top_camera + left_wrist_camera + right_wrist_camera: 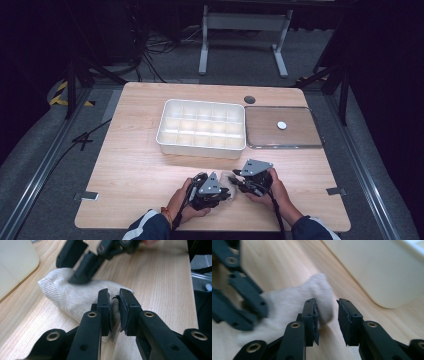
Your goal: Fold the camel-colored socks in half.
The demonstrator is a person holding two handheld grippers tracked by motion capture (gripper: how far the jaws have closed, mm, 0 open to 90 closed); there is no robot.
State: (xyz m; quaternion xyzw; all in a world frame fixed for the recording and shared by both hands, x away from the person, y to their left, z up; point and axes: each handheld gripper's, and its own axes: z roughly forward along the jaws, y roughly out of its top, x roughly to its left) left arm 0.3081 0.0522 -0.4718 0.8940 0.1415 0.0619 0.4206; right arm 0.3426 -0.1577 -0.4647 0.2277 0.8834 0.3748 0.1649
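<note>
A beige knitted cloth [230,179] lies bunched on the wooden table [140,165] near its front edge, between the two hand-held grippers. My left gripper [114,293] is shut on a fold of the cloth [67,295], which fills the narrow gap between its pads. My right gripper [325,302] faces it from the other side with its jaws apart. The cloth [287,302] touches only the left one of those jaws, and bare wood shows in the gap. In the high view the left gripper [224,192] and the right gripper [240,183] nearly meet over the cloth.
A white compartment tray [200,148] stands just beyond the hands, close to the cloth. To its right lies a flat brown tray [265,132] with a small white disc [282,125] on it. A grey grommet [249,99] sits at the back.
</note>
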